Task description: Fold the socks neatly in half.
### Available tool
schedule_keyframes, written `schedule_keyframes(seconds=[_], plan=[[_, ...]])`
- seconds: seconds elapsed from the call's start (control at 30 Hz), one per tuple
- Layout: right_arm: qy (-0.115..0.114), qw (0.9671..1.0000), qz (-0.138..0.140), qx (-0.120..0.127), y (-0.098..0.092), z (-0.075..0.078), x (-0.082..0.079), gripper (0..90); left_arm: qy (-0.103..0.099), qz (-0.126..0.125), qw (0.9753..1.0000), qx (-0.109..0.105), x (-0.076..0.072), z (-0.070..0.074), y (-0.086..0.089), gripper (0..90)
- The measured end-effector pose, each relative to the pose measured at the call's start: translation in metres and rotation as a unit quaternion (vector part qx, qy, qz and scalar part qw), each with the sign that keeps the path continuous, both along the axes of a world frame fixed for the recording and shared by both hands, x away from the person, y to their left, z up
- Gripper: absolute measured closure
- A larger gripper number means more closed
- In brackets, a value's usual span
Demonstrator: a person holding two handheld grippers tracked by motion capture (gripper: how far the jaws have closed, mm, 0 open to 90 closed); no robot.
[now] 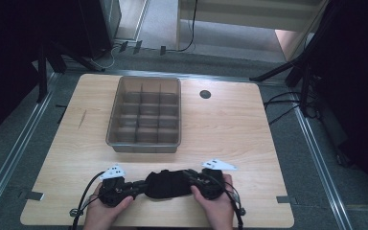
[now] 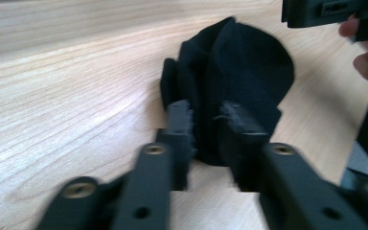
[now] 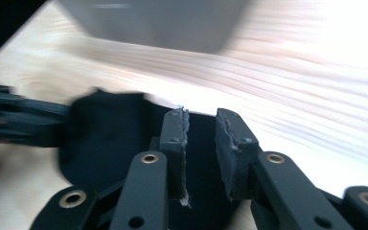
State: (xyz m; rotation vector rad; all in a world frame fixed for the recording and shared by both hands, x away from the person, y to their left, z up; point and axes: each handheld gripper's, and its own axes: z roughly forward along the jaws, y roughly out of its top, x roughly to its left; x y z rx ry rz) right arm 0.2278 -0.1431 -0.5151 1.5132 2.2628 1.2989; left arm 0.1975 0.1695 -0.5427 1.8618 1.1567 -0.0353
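A black cloth (image 1: pixel 167 184), bunched up, lies near the front edge of the wooden table (image 1: pixel 220 129). My left gripper (image 1: pixel 141 187) holds its left end and my right gripper (image 1: pixel 191 179) its right end. Looking along the left gripper (image 2: pixel 206 112), its jaws stand narrowly apart and pinch a fold of the cloth (image 2: pixel 249 67). The right gripper (image 3: pixel 201 120) has its jaws close together too, and the cloth (image 3: pixel 110 134) fills the gap between them. A hand wraps around each gripper.
A grey translucent bin (image 1: pixel 143 146) with several empty compartments stands at the table's middle, just beyond the cloth. A dark round disc (image 1: pixel 205 94) sits in the tabletop to the bin's right. Stands and cables ring the table.
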Motion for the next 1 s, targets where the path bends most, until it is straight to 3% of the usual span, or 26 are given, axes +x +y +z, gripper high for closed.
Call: schedule_keyframes(seconds=[0.1, 0.13, 0.17, 0.23, 0.33, 0.43, 0.5, 0.8, 0.93, 0.97, 1.0], plan=[[0.03, 0.9994, -0.019, 0.003, -0.013, -0.007, -0.003, 67.4, -0.002, 0.004, 1.0, 0.006, 0.0, 0.001, 0.0, 60.4], [0.036, 0.9992, -0.016, -0.003, -0.013, -0.009, -0.004, 65.1, -0.002, 0.007, 0.9999, 0.009, 0.001, 0.001, 0.0, 61.6], [0.041, 0.9989, -0.009, -0.02, -0.007, -0.013, -0.004, 63.1, -0.002, 0.006, 0.9999, 0.013, 0.001, 0.0, 0.0, 68.9], [0.04, 0.9988, -0.009, -0.026, -0.005, -0.014, -0.004, 63.1, 0.0, 0.004, 0.9999, 0.016, 0.001, -0.001, -0.001, 71.8], [0.041, 0.9976, -0.015, -0.053, 0.001, -0.018, -0.003, 65.9, 0.001, 0.003, 0.9998, 0.019, 0.0, -0.002, -0.001, 77.9], [0.043, 0.9968, -0.01, -0.067, 0.003, -0.02, -0.005, 79.3, -0.003, 0.004, 0.9997, 0.023, 0.0, -0.002, -0.002, 82.8], [0.041, 0.9974, -0.004, -0.059, 0.005, -0.017, -0.005, 85.1, -0.007, 0.005, 0.9996, 0.026, 0.0, -0.003, -0.003, 86.4], [0.006, 0.9994, 0.013, -0.033, 0.011, 0.008, -0.013, 85.5, -0.011, 0.008, 0.9995, 0.029, -0.001, -0.002, -0.005, 87.7], [-0.006, 0.9989, 0.044, -0.011, 0.024, 0.022, -0.02, 85.9, -0.003, 0.005, 0.9999, 0.014, -0.001, -0.002, -0.008, 87.8], [-0.011, 0.9977, 0.067, -0.008, 0.035, 0.027, -0.023, 85.9, -0.002, 0.003, 0.9999, 0.012, -0.001, -0.002, -0.009, 87.8], [-0.011, 0.9977, 0.067, -0.008, 0.035, 0.027, -0.023, 85.9, -0.001, 0.003, 1.0, 0.008, -0.001, -0.002, -0.011, 87.8]])
